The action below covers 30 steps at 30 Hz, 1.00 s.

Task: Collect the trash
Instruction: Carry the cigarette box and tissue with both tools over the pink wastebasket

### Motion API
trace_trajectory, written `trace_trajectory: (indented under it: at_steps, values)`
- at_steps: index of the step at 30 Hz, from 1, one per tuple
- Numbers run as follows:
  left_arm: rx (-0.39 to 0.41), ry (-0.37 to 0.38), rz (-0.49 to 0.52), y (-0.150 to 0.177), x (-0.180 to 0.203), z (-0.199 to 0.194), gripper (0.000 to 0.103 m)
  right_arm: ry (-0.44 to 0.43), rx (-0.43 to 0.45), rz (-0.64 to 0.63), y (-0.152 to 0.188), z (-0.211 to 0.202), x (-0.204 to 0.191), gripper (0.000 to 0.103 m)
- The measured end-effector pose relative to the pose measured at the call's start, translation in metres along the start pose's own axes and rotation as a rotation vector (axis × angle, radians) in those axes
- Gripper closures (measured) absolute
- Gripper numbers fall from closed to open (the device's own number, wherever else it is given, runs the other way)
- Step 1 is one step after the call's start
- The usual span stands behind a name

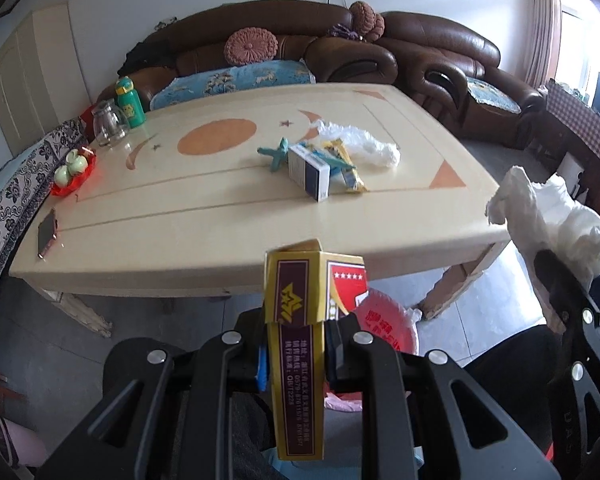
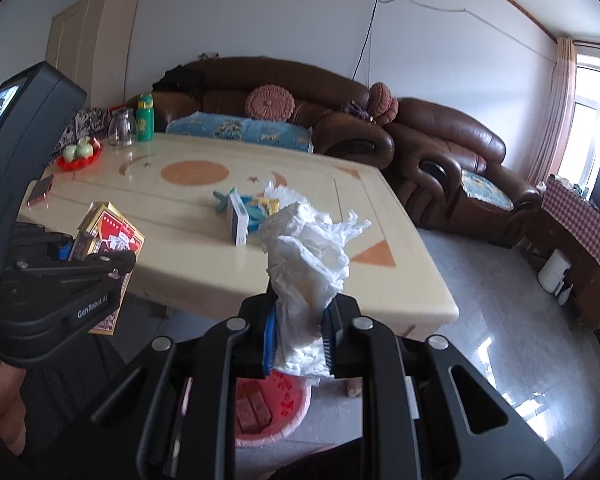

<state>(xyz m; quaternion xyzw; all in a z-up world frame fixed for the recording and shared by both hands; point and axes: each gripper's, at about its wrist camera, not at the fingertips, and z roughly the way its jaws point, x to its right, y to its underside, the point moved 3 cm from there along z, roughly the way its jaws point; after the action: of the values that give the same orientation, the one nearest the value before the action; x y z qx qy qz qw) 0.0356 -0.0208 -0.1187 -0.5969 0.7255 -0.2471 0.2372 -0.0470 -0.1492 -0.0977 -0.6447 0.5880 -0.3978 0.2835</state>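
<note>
My left gripper [image 1: 296,356] is shut on a yellow and maroon card box [image 1: 296,320], held in front of the table's near edge and above a red bin [image 1: 384,324]. It also shows in the right wrist view [image 2: 112,236]. My right gripper [image 2: 298,340] is shut on a crumpled white plastic bag [image 2: 308,264], held above the red bin [image 2: 276,408], which has bricks inside. The bag shows at the right of the left wrist view [image 1: 552,216]. On the cream table [image 1: 180,220] lie a white and blue box [image 1: 310,170], a yellow wrapper [image 1: 350,168], a teal toy [image 1: 278,152] and another white plastic bag [image 1: 360,142].
At the table's far left stand a green bottle [image 1: 130,102], a glass jar [image 1: 108,122] and a red dish with green fruit [image 1: 74,168]. A phone [image 1: 47,232] lies at the left edge. Brown sofas [image 1: 440,52] stand behind. A cabinet [image 2: 580,240] is at the right.
</note>
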Motion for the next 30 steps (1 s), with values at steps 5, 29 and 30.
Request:
trace_trajectory:
  at_steps: [5,29,30]
  values:
    - [-0.030,0.010,0.007,0.006,0.002,0.014,0.083,0.002,-0.037,0.000,0.012,0.010,0.000,0.084]
    - [-0.173,0.162,0.048,0.036,0.016,0.119,0.083,-0.087,-0.324,0.005,0.087,0.114,-0.014,0.084]
    - [-0.182,0.158,0.051,0.037,0.017,0.124,0.083,-0.093,-0.336,0.005,0.090,0.119,-0.015,0.084]
